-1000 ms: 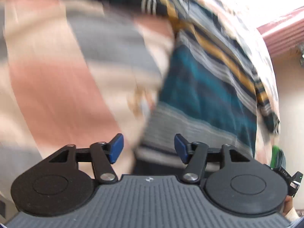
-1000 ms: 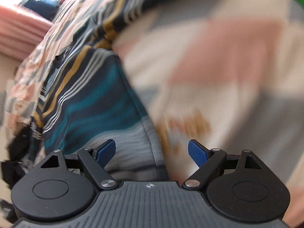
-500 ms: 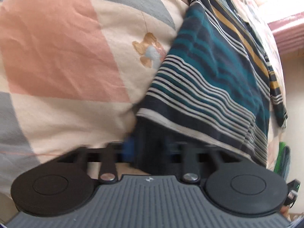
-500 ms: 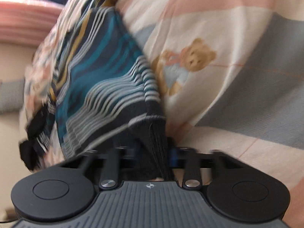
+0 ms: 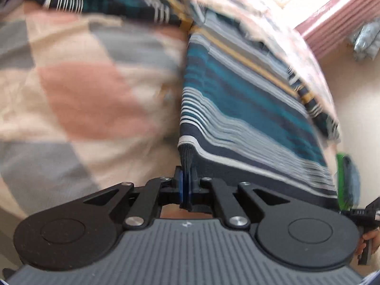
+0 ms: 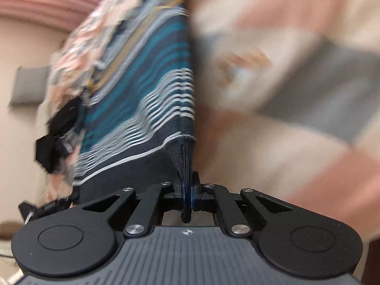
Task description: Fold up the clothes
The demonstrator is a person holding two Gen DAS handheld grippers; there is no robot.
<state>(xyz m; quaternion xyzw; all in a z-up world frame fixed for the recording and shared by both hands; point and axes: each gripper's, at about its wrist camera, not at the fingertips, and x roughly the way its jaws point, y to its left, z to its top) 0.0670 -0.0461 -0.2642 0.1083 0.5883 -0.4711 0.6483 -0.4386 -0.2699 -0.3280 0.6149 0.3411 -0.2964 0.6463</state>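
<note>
The left gripper [image 5: 186,186] is clamped on one dark hem corner of the striped sweater [image 5: 242,109], the cloth pinched between its blue pads. The right gripper [image 6: 187,190] is clamped likewise on the other hem corner of the sweater [image 6: 152,90]. The hem is held raised and stretched between the two, while the rest of the garment is spread over the checked bedsheet [image 5: 78,90]. Both views are blurred. A hand [image 5: 370,237] is seen at the left view's edge.

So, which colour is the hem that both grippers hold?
Dark navy hem, edged by a white stripe; clearest in the left wrist view.
</note>
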